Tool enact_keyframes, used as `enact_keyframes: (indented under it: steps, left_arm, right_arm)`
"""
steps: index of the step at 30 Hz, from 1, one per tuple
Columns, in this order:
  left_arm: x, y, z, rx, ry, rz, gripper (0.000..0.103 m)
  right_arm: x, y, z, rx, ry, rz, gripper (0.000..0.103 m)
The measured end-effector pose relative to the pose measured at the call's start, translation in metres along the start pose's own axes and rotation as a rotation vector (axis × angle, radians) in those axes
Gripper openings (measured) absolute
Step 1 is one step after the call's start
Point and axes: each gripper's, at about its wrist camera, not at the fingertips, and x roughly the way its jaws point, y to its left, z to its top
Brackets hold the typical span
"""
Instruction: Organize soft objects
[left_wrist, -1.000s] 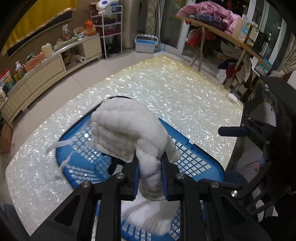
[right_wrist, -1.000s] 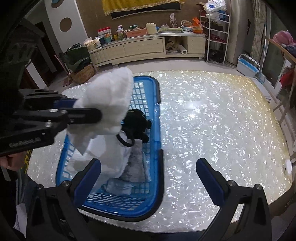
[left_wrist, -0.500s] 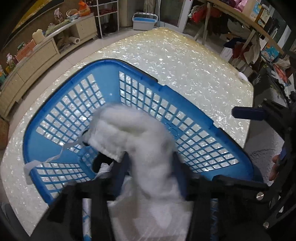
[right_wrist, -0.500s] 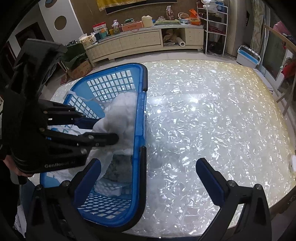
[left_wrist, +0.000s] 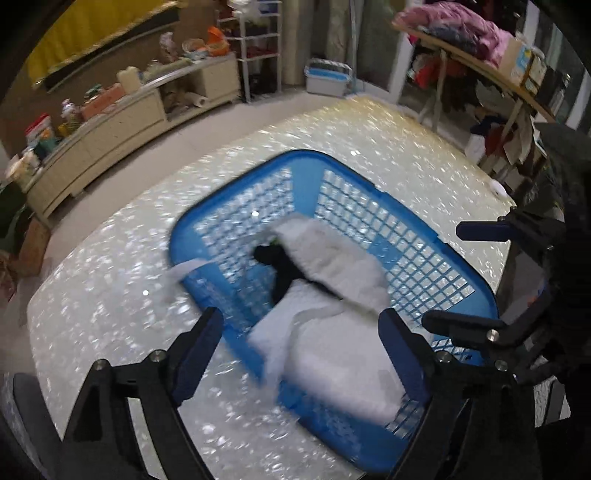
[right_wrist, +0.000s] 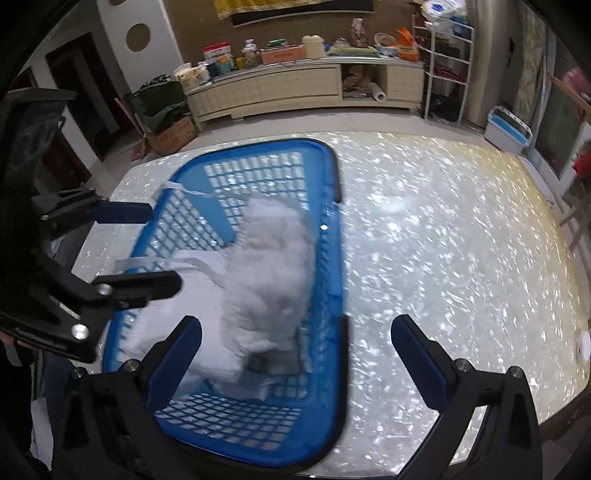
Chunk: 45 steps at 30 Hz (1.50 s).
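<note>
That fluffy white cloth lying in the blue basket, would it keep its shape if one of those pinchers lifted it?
Probably not. The white cloth lies slumped in soft folds over other items in the blue basket, so it would likely droop. Its fluffy pile suggests it is light for its bulk. A thin white strip trails over the rim and might snag.

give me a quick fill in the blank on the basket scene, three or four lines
1. The fluffy white towel lies inside the ____ basket.
2. The left hand-held gripper has just been opening; its jaws now hold ____.
3. The basket stands on a shiny ____.
4. A small ____ item lies among the white cloths.

Missing words: blue; nothing; table; black
</note>
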Motion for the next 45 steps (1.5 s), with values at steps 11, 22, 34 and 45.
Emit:
enact_keyframes:
  steps: [11, 22, 34, 45]
  left_arm:
    - [-0.022, 0.061, -0.052, -0.163, -0.013, 0.064, 0.085]
    - [-0.043, 0.071, -0.087, -0.242, -0.044, 0.099, 0.085]
    - [-0.114, 0.043, -0.124, -0.332, -0.255, 0.238, 0.085]
    - [-0.181, 0.0, -0.148, -0.337, -0.391, 0.333, 0.086]
  right_arm:
    - [0.02, 0.043, 0.012, -0.08, 0.008, -0.005, 0.095]
    - [0.023, 0.079, 0.003, -0.138, 0.046, -0.008, 0.094]
    - [-0.019, 0.103, -0.023, -0.116, -0.071, -0.023, 0.1]
    - [-0.092, 0.127, -0.045, -0.093, -0.298, -0.055, 0.103]
